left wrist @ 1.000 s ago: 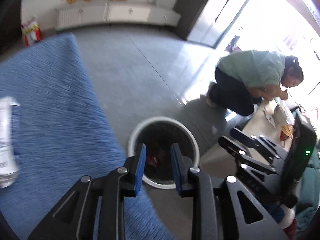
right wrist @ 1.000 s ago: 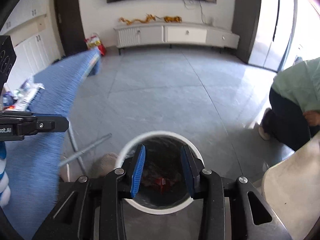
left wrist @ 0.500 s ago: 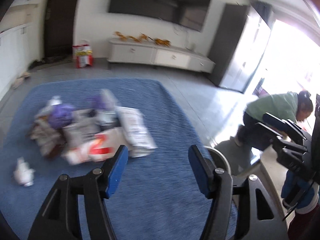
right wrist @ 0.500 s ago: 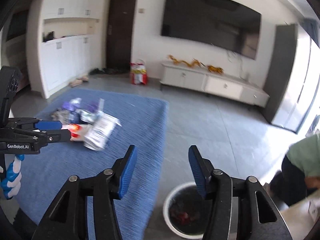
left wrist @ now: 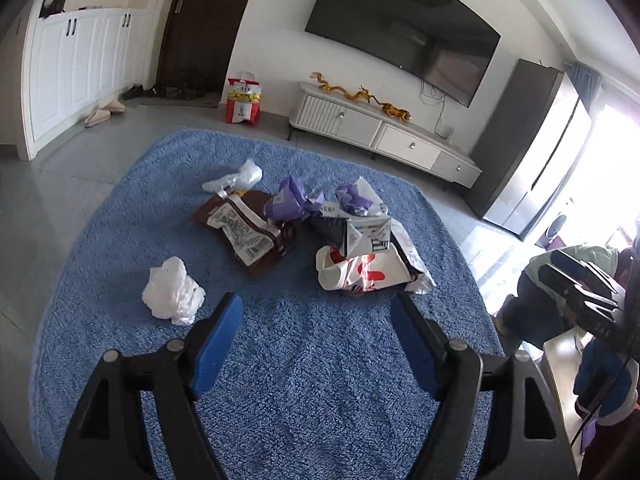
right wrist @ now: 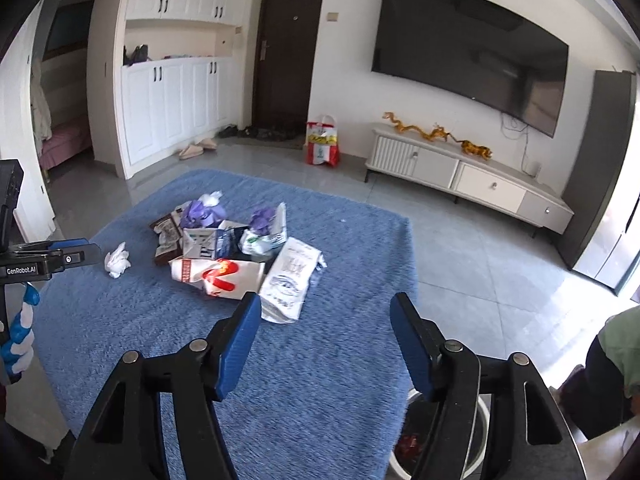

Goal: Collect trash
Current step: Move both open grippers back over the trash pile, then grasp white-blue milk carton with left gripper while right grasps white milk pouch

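Here we are holding both grippers over the blue cloth (left wrist: pixel 320 380) that covers the table, and the trash pile (left wrist: pixel 320 232) is lying ahead of both, well clear of the fingertips. The left gripper (left wrist: pixel 316 332) is standing with its jaws spread, having just been opening, and nothing is sitting between them but bare cloth. The right gripper (right wrist: pixel 326 336) is likewise spread wide after opening, with nothing between its jaws; the white printed bag (right wrist: pixel 290 280) is lying just beyond its left finger, apart from it. In the pile we are seeing a red and white bag (left wrist: pixel 360 272), a brown packet (left wrist: pixel 248 232), a small carton (left wrist: pixel 368 236) and purple wrappers (left wrist: pixel 288 202). A crumpled white tissue (left wrist: pixel 172 292) is lying by itself, left of the pile and just ahead of the left gripper's left finger. The trash bin (right wrist: pixel 440 444) is showing only in the right wrist view, mostly hidden behind the right gripper, with something red inside that we cannot make out. A crouching person (left wrist: pixel 536 308) is cut off at the right edge.
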Demonstrator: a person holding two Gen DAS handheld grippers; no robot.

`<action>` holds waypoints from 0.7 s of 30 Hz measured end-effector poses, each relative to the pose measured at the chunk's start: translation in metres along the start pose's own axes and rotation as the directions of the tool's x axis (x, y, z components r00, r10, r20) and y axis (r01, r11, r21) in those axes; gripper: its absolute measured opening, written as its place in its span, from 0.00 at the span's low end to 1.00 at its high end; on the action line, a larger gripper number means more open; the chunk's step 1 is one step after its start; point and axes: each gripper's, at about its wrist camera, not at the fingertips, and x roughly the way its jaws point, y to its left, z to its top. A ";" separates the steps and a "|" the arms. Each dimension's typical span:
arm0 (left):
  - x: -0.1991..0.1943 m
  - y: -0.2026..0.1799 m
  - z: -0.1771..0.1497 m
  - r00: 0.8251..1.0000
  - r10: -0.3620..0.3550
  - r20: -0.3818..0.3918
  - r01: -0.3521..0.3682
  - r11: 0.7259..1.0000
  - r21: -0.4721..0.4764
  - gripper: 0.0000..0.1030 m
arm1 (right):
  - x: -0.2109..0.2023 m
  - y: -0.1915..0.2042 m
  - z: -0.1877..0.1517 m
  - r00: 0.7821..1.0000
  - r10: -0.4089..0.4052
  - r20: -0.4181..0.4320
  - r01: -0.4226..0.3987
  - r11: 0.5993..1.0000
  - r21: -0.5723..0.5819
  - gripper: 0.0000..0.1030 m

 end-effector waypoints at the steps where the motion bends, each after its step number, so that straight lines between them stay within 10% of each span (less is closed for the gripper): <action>1: 0.003 -0.003 0.000 1.000 -0.006 -0.006 0.006 1.000 0.011 0.73 | 0.005 0.004 0.000 1.000 0.009 -0.008 -0.009 1.000 0.001 0.68; 9: 0.041 -0.025 0.010 0.993 -0.089 -0.077 0.092 0.995 0.028 0.74 | 0.053 0.017 -0.008 0.993 0.070 -0.094 -0.068 0.997 0.022 0.72; 21: 0.115 -0.052 0.041 0.995 0.003 -0.097 -0.011 0.997 -0.074 0.79 | 0.123 0.026 0.001 0.976 0.096 -0.193 -0.098 0.995 0.001 0.81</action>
